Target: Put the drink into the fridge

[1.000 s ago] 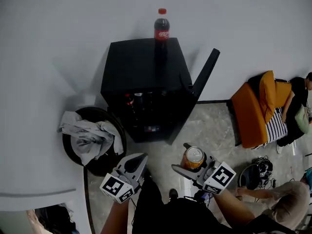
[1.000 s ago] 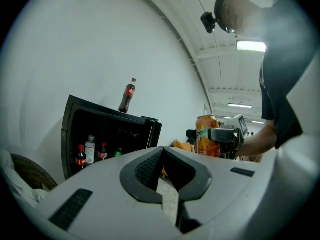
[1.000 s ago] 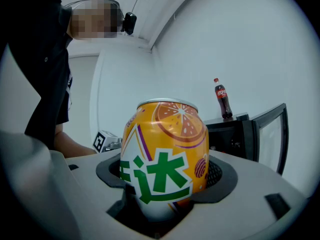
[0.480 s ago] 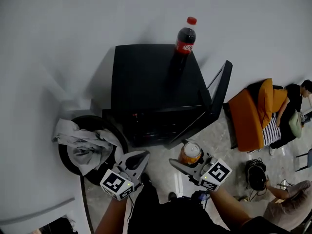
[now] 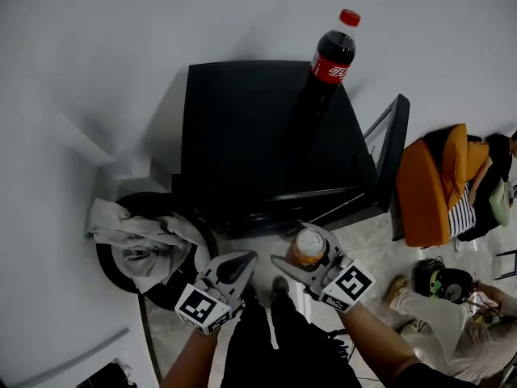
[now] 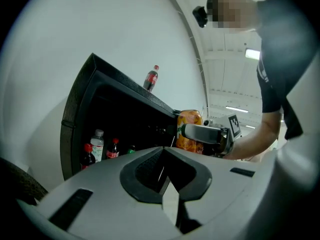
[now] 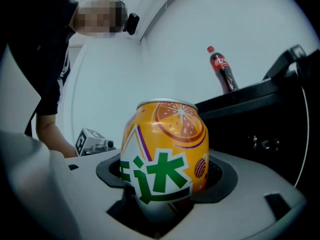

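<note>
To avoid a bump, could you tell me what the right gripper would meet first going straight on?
Probably the open black fridge, beyond the orange can it holds; depth is unclear.

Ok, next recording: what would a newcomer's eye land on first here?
The bright orange can, clamped upright in the right gripper just in front of the open black fridge. Next, the cola bottle standing on the fridge's top, near its back right corner. The left gripper is shut and empty.
</note>
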A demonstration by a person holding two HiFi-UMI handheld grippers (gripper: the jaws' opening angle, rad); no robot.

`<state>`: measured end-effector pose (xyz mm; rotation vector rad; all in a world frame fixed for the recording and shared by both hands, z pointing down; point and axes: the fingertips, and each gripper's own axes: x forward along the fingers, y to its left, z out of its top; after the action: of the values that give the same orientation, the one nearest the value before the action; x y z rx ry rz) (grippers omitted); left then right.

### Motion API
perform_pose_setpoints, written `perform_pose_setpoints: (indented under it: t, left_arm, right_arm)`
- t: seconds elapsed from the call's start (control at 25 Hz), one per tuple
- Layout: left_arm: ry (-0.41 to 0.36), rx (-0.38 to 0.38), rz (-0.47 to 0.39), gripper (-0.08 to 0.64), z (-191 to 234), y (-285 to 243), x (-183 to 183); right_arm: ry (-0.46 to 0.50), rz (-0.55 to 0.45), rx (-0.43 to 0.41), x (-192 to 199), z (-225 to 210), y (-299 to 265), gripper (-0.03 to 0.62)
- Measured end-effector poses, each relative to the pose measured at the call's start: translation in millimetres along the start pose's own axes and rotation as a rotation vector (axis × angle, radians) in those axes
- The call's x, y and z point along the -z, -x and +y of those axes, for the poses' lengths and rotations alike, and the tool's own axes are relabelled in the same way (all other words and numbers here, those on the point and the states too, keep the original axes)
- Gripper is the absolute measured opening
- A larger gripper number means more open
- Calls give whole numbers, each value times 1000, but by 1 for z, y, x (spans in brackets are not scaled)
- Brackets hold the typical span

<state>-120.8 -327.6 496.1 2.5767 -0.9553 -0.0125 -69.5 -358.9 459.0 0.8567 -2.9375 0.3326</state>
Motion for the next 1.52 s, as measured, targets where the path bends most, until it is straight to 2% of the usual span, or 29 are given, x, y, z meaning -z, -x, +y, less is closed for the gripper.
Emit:
perform_pose_setpoints:
  t: [0.2, 0.36, 0.52, 0.92, 1.2, 1.52]
  left_arm:
    - [20, -60, -6, 11, 21, -14, 21]
    - [22, -88, -11, 11, 34, -28, 40]
    - [28, -116, -27, 11, 49, -38, 59]
    - [-18, -112, -68, 11, 77, -53, 93]
    - [-18, -124, -99, 11, 87, -54, 106]
    - [-28, -126, -106, 11, 104, -63, 116]
  right_arm:
    - [2, -30, -3, 29, -33, -18, 344]
    - [53, -40, -11, 49, -51, -33, 344]
    - [55, -73, 3, 64, -67, -47, 344]
    - [123, -172, 49, 101, -98, -77, 344]
    - [147, -170, 108, 126, -128, -103, 344]
    - [163, -130, 102, 150, -136, -122, 344]
